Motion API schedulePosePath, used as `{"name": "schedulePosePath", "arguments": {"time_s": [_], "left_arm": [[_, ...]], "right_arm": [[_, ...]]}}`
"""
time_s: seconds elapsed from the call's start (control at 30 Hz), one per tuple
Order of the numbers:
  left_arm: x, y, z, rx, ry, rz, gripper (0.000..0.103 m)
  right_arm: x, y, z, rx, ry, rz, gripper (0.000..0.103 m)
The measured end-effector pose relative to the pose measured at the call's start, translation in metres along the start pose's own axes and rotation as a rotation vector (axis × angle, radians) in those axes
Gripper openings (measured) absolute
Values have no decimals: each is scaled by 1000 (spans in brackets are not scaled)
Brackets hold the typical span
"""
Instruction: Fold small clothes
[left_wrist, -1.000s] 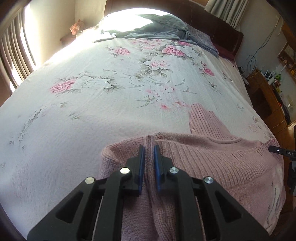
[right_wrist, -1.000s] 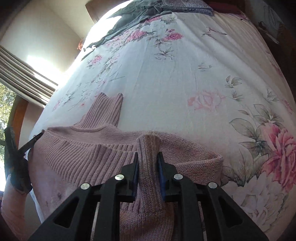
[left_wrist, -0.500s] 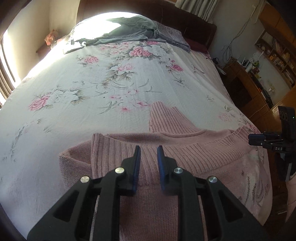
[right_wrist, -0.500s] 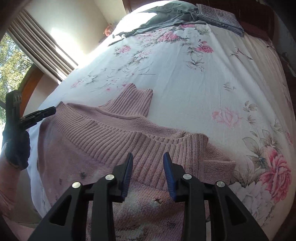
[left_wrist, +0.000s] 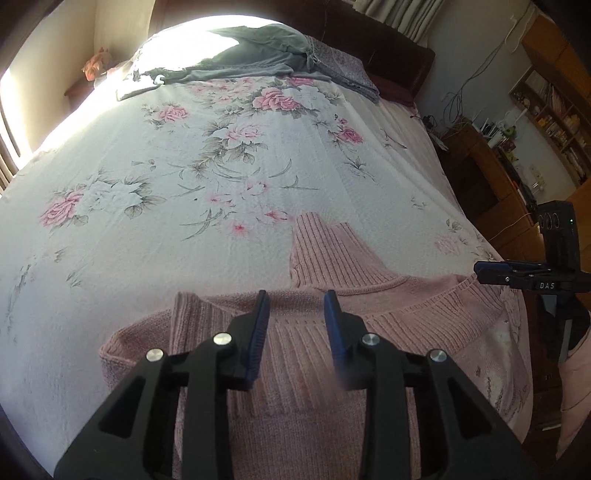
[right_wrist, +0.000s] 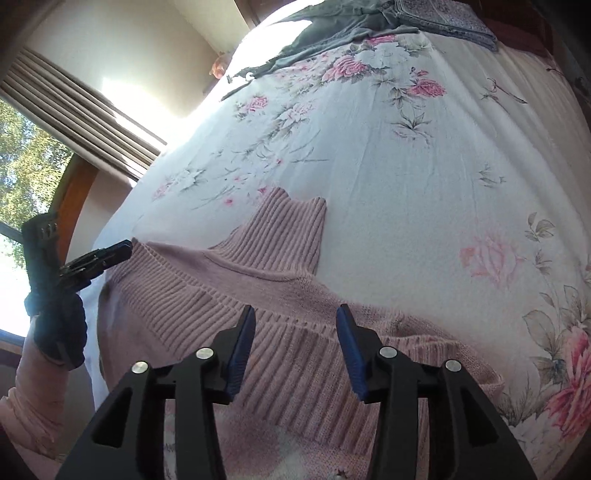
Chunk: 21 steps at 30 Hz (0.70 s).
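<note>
Both tools have just let go. Left tool (left_wrist: 295, 306) and right tool (right_wrist: 295, 321) are now spread and empty, hovering over the pink sweater (left_wrist: 369, 332); a second ago each pinched a ridge of knit. Looks like that fold is laid. Sweater lies flat under and ahead of both, collar (right_wrist: 291, 229) pointing up the bed (left_wrist: 184, 155). Grey clothes (left_wrist: 258, 59) lie far off.

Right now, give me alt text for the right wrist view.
The right gripper, fingers apart, hovers over a pink knit sweater on a floral bedspread. The left gripper is beside the sweater's far edge; grey clothes lie at the bed's head.
</note>
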<state>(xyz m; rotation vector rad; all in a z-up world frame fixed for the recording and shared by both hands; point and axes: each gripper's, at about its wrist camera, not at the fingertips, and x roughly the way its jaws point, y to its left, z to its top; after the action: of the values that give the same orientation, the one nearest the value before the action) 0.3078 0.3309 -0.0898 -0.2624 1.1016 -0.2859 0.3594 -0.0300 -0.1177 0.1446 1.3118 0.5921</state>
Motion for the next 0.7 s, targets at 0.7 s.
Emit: {"name": "schedulePosePath", "arguments": {"time_s": [0.7], "left_arm": [[196, 13, 61, -168, 454, -58, 56]], "right_arm": [[184, -36, 81, 296, 244, 26, 64]]}}
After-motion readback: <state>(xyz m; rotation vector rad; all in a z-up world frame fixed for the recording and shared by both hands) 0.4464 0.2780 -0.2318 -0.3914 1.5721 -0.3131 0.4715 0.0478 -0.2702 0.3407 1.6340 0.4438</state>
